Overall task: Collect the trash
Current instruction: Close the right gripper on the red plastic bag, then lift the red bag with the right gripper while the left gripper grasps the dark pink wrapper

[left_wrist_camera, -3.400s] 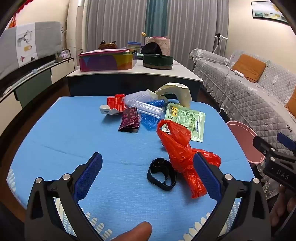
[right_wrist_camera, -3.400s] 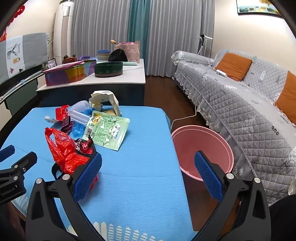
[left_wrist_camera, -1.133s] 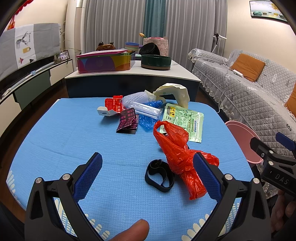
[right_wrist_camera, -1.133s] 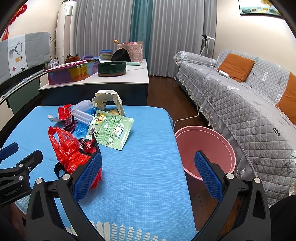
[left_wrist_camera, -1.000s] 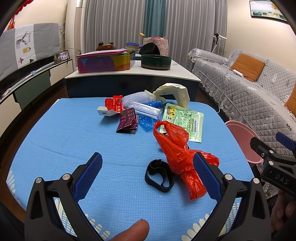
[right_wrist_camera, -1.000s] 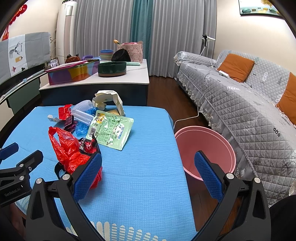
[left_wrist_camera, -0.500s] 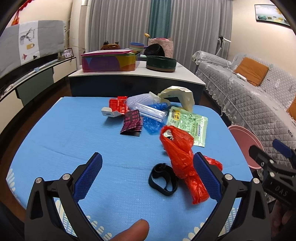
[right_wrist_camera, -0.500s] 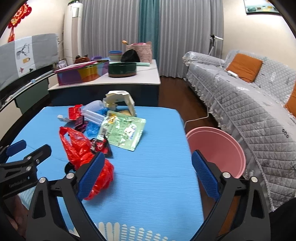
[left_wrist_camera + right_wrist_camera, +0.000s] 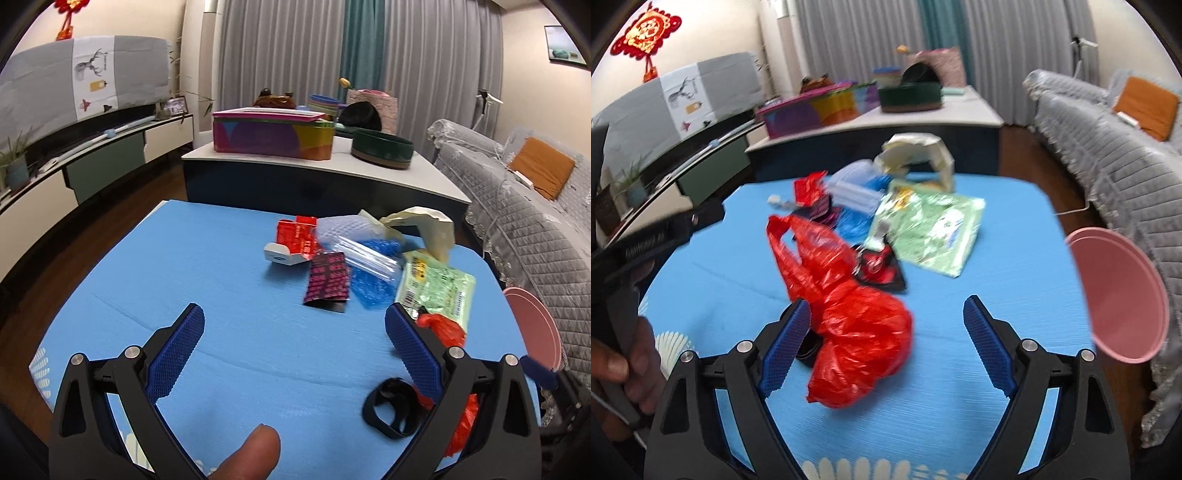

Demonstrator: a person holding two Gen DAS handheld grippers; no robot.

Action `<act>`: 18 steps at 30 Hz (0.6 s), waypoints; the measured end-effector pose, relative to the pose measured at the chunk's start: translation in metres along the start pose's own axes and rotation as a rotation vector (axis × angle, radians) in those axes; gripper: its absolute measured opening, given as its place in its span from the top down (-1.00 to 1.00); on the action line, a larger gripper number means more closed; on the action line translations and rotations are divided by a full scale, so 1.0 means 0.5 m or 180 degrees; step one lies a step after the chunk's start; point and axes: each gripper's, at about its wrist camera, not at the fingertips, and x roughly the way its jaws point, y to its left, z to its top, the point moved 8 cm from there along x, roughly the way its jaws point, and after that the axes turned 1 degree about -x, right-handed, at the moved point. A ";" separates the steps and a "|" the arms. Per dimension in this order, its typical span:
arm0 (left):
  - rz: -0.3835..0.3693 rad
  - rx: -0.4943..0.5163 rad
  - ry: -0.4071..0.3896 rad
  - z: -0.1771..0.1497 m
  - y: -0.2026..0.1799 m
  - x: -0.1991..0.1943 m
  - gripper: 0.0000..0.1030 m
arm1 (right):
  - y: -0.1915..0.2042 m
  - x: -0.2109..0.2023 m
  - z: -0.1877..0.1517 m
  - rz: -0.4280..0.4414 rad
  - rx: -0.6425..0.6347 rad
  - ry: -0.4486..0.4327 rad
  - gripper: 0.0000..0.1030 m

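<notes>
Trash lies on a blue mat (image 9: 184, 266). A crumpled red plastic bag (image 9: 849, 295) sits between the jaws of my right gripper (image 9: 886, 304), close to the left finger. The jaws are closing and the pads are not pressing on the bag. Behind the bag lie a red-black wrapper (image 9: 879, 266) and a green packet (image 9: 931, 229). My left gripper (image 9: 293, 314) is open over bare mat. To its right are a black band (image 9: 391, 410), the red bag (image 9: 443, 328), a dark red packet (image 9: 327, 282), blue bubble wrap (image 9: 373, 291) and a red box (image 9: 299, 236).
A pink bin (image 9: 1123, 291) stands off the mat's right edge, beside a grey quilted sofa (image 9: 1108, 158). Behind the mat is a low table (image 9: 424, 177) with a colourful box (image 9: 273, 136) and a green bowl (image 9: 382, 147). A hand (image 9: 631, 362) holds the left gripper's handle.
My right gripper swung left and down, so the red bag now lies between its jaws, which have narrowed slightly. The left gripper shifted left; the trash now sits further right in its view.
</notes>
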 end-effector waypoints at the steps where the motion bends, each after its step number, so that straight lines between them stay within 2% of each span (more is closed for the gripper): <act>1: 0.0005 -0.0003 0.0009 0.000 0.001 0.006 -0.85 | 0.005 0.011 -0.005 0.0015 -0.0025 0.0042 -0.62; 5: 0.0050 0.0020 0.0044 0.002 0.001 0.033 -0.83 | 0.010 0.047 -0.020 0.0048 -0.0034 0.0202 -0.59; 7: 0.0052 0.0030 0.0067 0.001 -0.002 0.047 -0.76 | 0.007 0.056 -0.022 0.0068 -0.0041 0.0250 -0.44; 9: 0.0057 0.0066 0.0106 -0.002 -0.009 0.067 -0.67 | 0.006 0.059 -0.024 0.0128 -0.0030 0.0291 -0.14; 12: 0.0043 0.0123 0.0163 -0.006 -0.022 0.098 -0.52 | -0.001 0.062 -0.022 0.0163 0.0015 0.0286 0.02; 18: -0.0037 0.0240 0.0259 -0.009 -0.057 0.157 -0.30 | -0.044 0.051 0.001 0.0043 0.0162 0.0122 0.09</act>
